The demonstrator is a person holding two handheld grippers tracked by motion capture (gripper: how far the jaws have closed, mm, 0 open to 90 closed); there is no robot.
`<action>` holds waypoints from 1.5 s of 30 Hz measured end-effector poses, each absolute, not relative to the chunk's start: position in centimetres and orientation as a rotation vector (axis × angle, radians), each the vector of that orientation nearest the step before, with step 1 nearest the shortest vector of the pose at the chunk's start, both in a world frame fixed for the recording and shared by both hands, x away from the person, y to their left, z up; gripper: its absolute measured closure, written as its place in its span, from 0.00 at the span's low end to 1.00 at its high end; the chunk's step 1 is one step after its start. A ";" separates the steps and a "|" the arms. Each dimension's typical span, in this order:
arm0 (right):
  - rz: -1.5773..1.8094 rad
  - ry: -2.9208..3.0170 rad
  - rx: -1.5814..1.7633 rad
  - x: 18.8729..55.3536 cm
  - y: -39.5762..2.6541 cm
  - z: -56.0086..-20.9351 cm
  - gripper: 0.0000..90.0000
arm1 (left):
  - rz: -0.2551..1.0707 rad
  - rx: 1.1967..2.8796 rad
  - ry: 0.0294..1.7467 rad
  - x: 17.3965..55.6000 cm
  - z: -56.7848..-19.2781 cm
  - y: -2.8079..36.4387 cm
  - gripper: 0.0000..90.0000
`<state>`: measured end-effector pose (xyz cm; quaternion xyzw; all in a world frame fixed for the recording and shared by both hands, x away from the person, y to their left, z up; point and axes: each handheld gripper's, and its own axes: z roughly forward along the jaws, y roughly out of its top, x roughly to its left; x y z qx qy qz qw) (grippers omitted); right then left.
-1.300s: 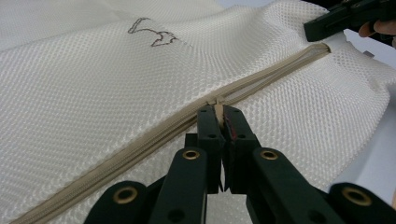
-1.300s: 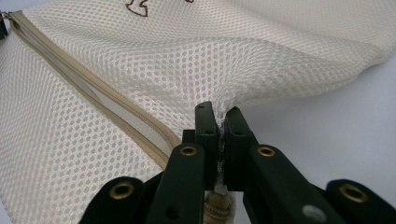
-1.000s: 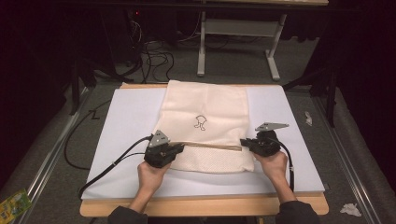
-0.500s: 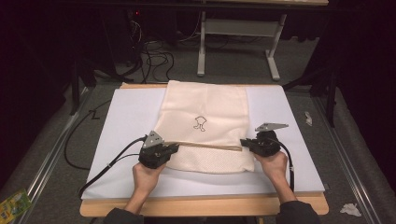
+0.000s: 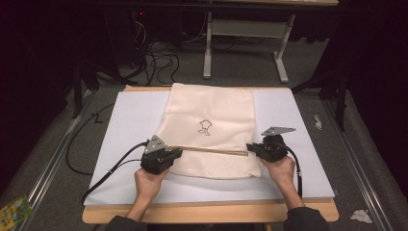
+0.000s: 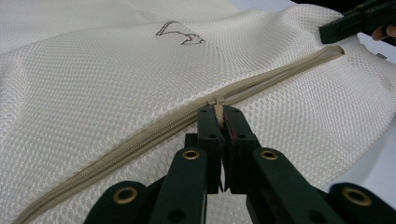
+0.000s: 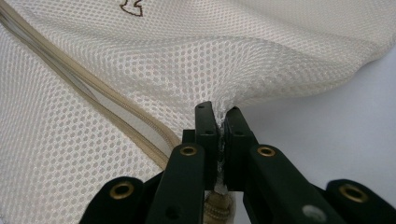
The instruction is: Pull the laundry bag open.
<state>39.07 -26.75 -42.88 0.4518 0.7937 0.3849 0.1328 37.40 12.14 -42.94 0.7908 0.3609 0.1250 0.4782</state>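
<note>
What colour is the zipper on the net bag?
The zipper is beige, a bit darker than the cream bag. The left gripper view shows it best.

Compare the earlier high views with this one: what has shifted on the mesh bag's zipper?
The left gripper, shut on the beige zipper pull, has slid leftward along the zipper away from the right gripper, so more of the zipper lies open between them. The right gripper stays clamped on the cream mesh laundry bag at its edge. The bag still lies on the white board.
</note>
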 end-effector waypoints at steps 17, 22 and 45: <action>1.105 2.281 1.302 39.0 -26.7 -42.9 0.98 | 0.322 1.909 0.913 37.2 -42.6 13.6 0.97; 1.106 2.281 1.302 39.1 -26.9 -42.8 0.98 | 0.322 1.892 0.940 37.1 -42.5 14.7 0.97; 1.114 2.283 1.309 39.2 -26.8 -43.0 0.98 | 0.340 1.865 0.978 36.6 -42.6 16.4 0.97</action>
